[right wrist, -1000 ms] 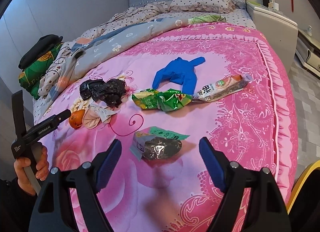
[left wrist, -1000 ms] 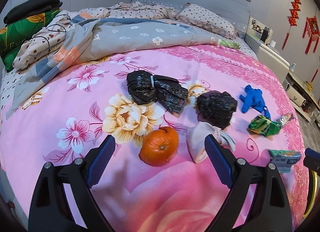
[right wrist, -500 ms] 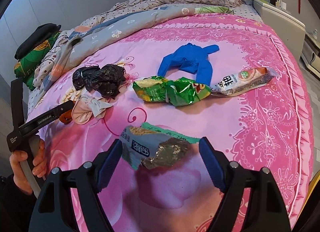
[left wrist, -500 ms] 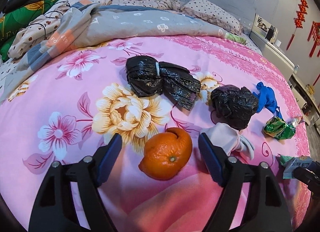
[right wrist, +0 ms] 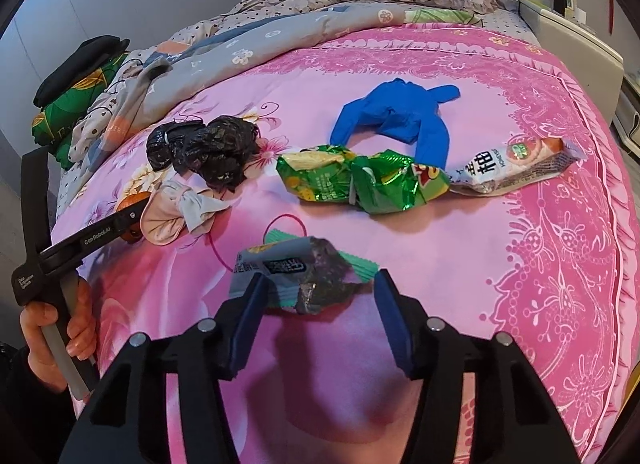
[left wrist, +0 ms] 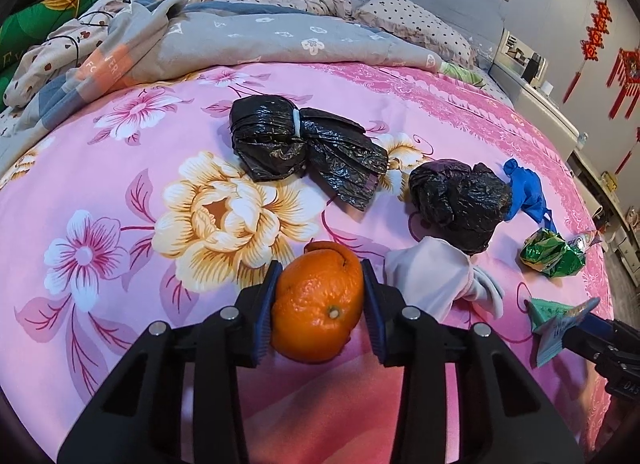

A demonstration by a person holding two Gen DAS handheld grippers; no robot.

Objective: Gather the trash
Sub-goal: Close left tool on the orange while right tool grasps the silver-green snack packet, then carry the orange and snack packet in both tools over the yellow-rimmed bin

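Here, your trash lies on a bed (left wrist: 120,168) with a pink floral cover. Left tool (left wrist: 320,304), marked "GenRobot.AI", closes onto the orange (left wrist: 318,304); right tool (right wrist: 316,308) closes around a crumpled wrapper (right wrist: 292,272), left pad touching.

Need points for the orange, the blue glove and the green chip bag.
orange (left wrist: 318,300), left wrist view, middle of the peel between the pads.
blue glove (right wrist: 394,112), right wrist view, palm area.
green chip bag (right wrist: 360,182), right wrist view, crumpled middle.
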